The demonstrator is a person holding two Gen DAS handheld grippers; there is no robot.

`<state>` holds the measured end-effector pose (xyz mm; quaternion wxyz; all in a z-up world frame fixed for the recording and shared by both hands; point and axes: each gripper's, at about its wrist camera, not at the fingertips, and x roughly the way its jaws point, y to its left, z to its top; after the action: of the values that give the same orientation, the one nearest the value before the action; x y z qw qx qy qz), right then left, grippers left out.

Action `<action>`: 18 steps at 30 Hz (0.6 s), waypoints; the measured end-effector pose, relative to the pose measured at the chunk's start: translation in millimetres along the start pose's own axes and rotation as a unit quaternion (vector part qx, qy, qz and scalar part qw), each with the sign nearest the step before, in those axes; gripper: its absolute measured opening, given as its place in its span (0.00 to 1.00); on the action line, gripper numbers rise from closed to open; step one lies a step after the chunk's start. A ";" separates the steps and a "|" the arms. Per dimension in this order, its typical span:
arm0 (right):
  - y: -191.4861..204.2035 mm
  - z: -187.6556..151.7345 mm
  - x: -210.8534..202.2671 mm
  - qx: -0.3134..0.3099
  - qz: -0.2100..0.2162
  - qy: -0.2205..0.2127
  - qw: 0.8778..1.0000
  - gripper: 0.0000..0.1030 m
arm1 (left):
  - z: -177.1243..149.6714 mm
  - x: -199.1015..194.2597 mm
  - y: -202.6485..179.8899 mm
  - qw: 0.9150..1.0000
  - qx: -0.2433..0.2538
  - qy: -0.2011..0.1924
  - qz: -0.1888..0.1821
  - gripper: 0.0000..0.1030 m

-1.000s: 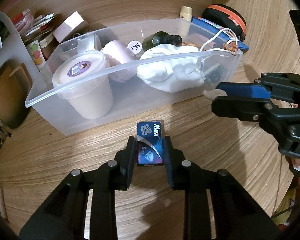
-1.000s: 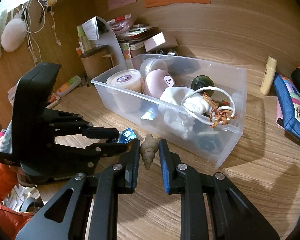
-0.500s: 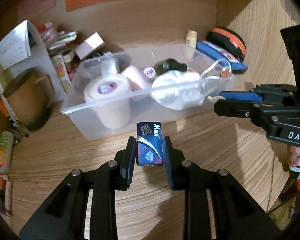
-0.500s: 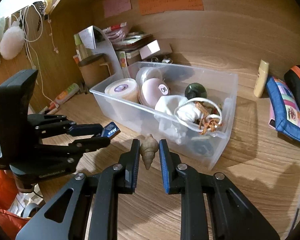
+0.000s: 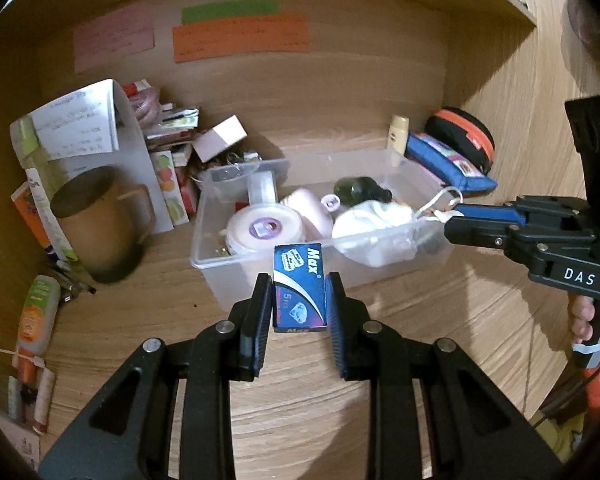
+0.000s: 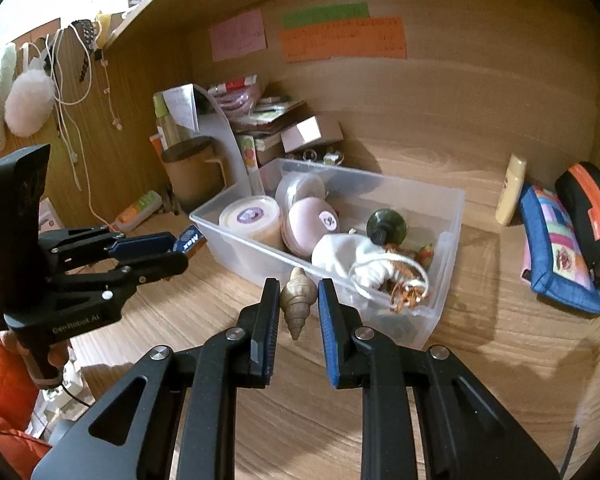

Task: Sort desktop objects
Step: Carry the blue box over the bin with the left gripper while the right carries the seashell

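My left gripper (image 5: 298, 280) is shut on a small blue "Max" box (image 5: 299, 288) and holds it above the desk in front of the clear plastic bin (image 5: 212, 268). My right gripper (image 6: 299, 282) is shut on a brown spiral seashell (image 6: 298, 300), held above the desk before the bin's (image 6: 436, 312) near wall. The bin holds a cream tub (image 6: 250, 216), a pink round case (image 6: 308, 224), a white cloth pouch (image 6: 352, 258) and a dark green bottle (image 6: 386, 226). Each gripper shows in the other's view: the right one (image 5: 452, 220), the left one (image 6: 180, 248).
A brown mug (image 5: 96, 220), papers and small boxes (image 5: 220, 140) stand left of the bin. A blue pouch (image 6: 556, 252), an orange-black case (image 6: 592, 216) and a cream tube (image 6: 510, 190) lie right of it. A tube (image 5: 38, 312) lies at the desk's left. Wooden walls enclose the desk.
Both grippers have risen and drawn back from the bin, each still holding its object. The bin now looks smaller and further off.
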<state>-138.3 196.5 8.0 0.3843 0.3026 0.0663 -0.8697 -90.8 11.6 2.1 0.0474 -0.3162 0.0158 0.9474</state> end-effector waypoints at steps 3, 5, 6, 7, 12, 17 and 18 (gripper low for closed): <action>-0.3 4.1 -2.7 0.001 0.000 -0.009 1.000 0.17 | 5.3 -4.8 6.3 1.000 -0.002 -0.007 0.006 0.25; -0.7 7.1 -3.4 0.002 0.000 -0.013 1.000 0.17 | 9.9 -8.0 10.3 1.000 -0.004 -0.014 0.007 0.25; -0.9 9.2 -3.0 0.002 0.000 -0.015 1.000 0.17 | 11.0 -9.6 10.5 1.000 -0.004 -0.016 0.008 0.25; -1.0 10.6 -2.9 0.001 0.000 -0.017 1.000 0.17 | 13.2 -10.4 11.8 1.000 -0.005 -0.019 0.009 0.25; -2.7 21.3 -0.3 0.000 0.000 -0.025 1.000 0.17 | 24.2 -9.2 18.0 1.000 -0.010 -0.028 0.006 0.25; -6.4 32.1 4.8 0.001 0.000 -0.031 1.000 0.17 | 35.1 -0.3 20.7 0.999 -0.013 -0.031 -0.001 0.25; -7.1 33.6 6.5 0.001 -0.002 -0.032 0.999 0.17 | 37.3 2.0 20.6 0.999 -0.013 -0.031 -0.003 0.25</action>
<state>-162.7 185.6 30.5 0.3838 0.2753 0.0538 -0.8798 -116.7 -6.5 30.7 0.0467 -0.2877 0.0009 0.9566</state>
